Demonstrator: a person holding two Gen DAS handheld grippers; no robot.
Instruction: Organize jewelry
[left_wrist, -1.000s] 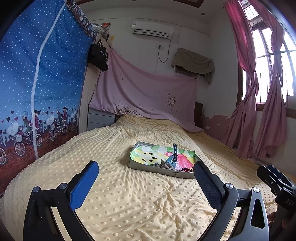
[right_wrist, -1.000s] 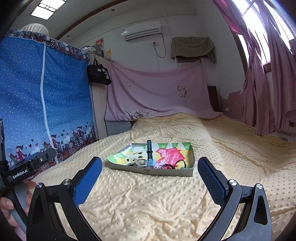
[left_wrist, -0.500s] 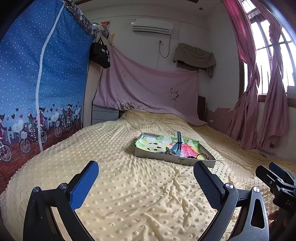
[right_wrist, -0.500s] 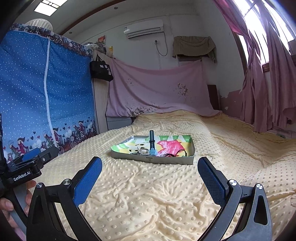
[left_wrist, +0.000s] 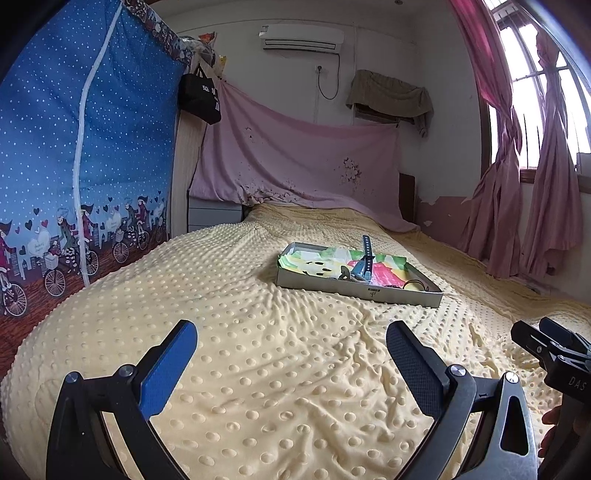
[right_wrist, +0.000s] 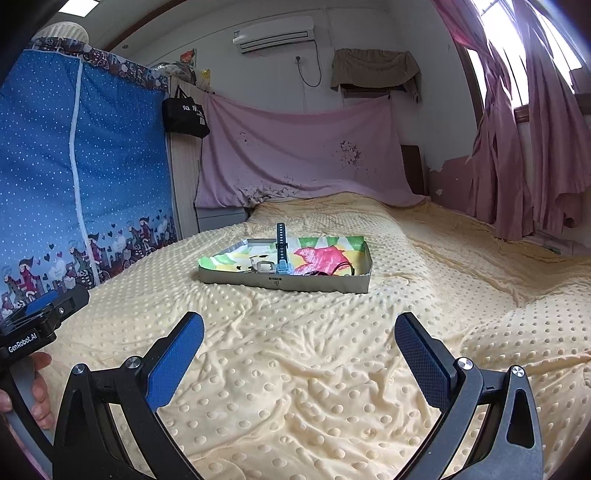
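Note:
A shallow grey tray with a colourful paper lining lies on the yellow dotted blanket; it also shows in the right wrist view. In it lie a blue watch with its strap standing up, a dark cord or necklace and small metal pieces. My left gripper is open and empty, low over the blanket, well short of the tray. My right gripper is open and empty, likewise short of the tray.
The bed's yellow blanket fills the foreground. A blue fabric wardrobe stands at the left, a pink sheet hangs at the head, pink curtains hang at the right. Each gripper shows at the edge of the other's view.
Both grippers have dropped lower and pulled back, so the tray sits higher and farther in view. Both stay open and empty.

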